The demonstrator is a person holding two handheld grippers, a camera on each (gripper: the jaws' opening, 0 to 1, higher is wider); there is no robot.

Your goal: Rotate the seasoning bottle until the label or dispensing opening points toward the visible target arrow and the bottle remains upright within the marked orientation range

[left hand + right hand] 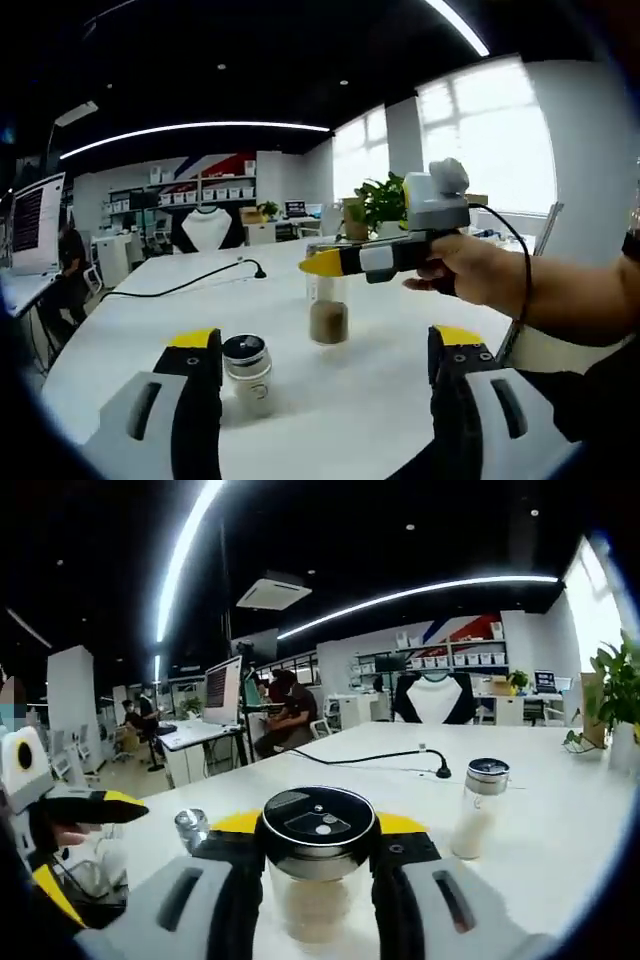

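Now the right gripper (316, 880) clamps a clear bottle (316, 880) just under its black lid (318, 825) — upright on the white table (560, 830), brown seasoning inside. Seen from the left gripper (325, 385), whose jaws stand wide and empty, that bottle (327, 310) sits mid-table, a white-filled jar (247, 372) beside the left jaw.

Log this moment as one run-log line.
right hand-held gripper: shut on seasoning bottle | bottle upright on white table | left hand-held gripper: open, beside second bottle | target arrow: not visible
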